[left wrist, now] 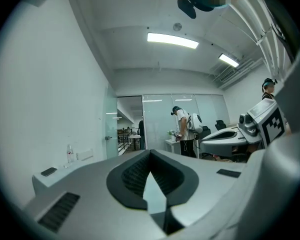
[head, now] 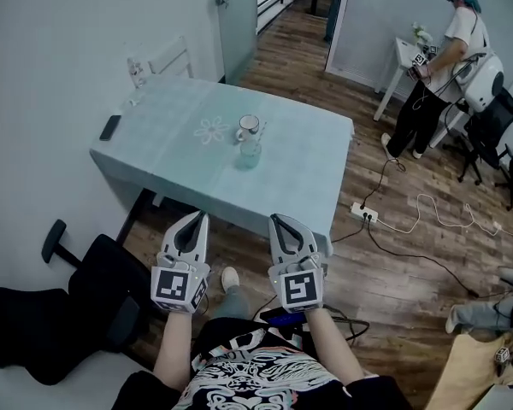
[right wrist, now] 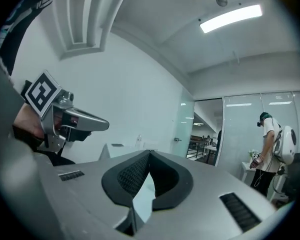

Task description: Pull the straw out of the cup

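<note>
As I face the worktop (head: 171, 148), my left gripper (head: 202, 218) has its fingers (left wrist: 132, 176) pressed together, holding nothing. The clear cup (head: 250, 152) with the straw (head: 261, 131) in it stands near the middle of the worktop, well apart from both grippers. My right gripper (head: 274, 219) is squeezed closed too, with nothing in it.

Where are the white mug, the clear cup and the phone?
white mug (head: 248, 129): head view, its side wall
clear cup (head: 250, 153): head view, its body
phone (head: 110, 127): head view, middle of its dark face
</note>
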Demonstrator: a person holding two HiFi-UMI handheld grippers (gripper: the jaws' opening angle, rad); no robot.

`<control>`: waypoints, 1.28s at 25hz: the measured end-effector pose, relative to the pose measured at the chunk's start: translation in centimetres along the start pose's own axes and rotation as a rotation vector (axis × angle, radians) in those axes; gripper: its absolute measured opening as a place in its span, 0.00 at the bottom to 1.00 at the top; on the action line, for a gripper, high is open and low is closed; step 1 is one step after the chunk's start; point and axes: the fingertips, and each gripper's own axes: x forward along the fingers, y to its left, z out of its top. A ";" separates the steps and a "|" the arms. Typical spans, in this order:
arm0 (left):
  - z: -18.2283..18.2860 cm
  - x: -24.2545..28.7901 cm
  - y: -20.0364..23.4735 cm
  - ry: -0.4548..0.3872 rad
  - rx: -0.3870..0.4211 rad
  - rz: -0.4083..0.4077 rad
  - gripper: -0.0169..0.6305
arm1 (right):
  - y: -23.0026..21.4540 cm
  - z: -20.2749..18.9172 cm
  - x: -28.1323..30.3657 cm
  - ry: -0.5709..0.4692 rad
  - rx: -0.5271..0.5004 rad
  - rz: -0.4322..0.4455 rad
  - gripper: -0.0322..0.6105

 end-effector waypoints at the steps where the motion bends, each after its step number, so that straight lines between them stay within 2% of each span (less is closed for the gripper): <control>1: -0.1 0.2 0.3 0.002 -0.005 0.007 0.05 | 0.0 -0.1 0.3 0.000 -0.008 0.005 0.07; 6: -1.8 1.8 1.0 0.039 -0.022 0.020 0.05 | 0.1 -1.5 1.7 0.028 0.033 0.009 0.07; 12: -3.1 4.3 3.4 0.037 -0.049 0.031 0.05 | 0.1 -1.9 4.4 0.024 0.065 0.005 0.07; 19: -3.8 9.0 7.1 0.040 -0.071 0.030 0.05 | -1.9 -2.7 9.9 0.047 0.105 -0.026 0.07; 26: -6.3 14.5 9.0 0.096 -0.073 -0.058 0.05 | -3.5 -4.6 15.4 0.106 0.146 -0.046 0.07; 32: -6.7 18.9 10.4 0.127 -0.064 -0.130 0.05 | -5.4 -5.7 19.4 0.146 0.174 -0.091 0.07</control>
